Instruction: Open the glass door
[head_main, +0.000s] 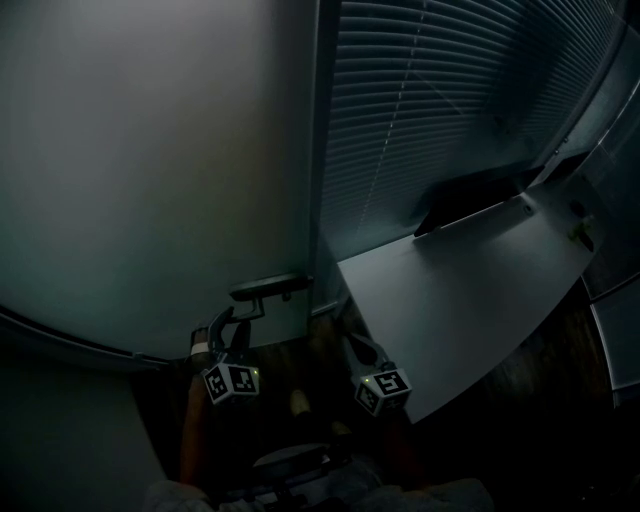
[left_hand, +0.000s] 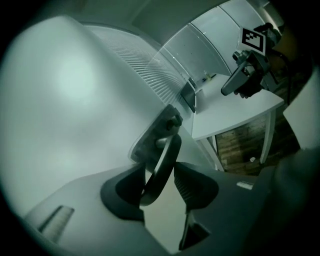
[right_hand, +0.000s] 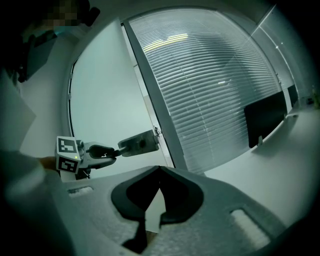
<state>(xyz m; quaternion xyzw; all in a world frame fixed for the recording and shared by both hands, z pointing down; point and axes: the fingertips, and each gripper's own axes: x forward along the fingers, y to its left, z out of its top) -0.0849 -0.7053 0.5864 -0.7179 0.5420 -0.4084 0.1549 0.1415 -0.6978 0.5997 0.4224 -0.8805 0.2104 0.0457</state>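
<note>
The frosted glass door (head_main: 150, 170) fills the left of the head view, with its dark lever handle (head_main: 270, 288) by the door's right edge. My left gripper (head_main: 238, 318) reaches up to that handle. In the left gripper view the lever (left_hand: 162, 170) runs slanted between the jaws of my left gripper (left_hand: 160, 182), which is shut on it. The right gripper view shows the left gripper (right_hand: 111, 151) clamped on the lever's end, beside the handle plate (right_hand: 140, 142). My right gripper (head_main: 352, 342) hangs to the right of the handle, shut and empty (right_hand: 160, 172).
A dark door frame post (head_main: 318, 150) separates the door from a glass wall with slatted blinds (head_main: 440, 100). A pale desk (head_main: 470, 300) juts out at the right, close to my right gripper, with a dark monitor (head_main: 470, 195) on it. The floor (head_main: 300, 360) below is dark wood.
</note>
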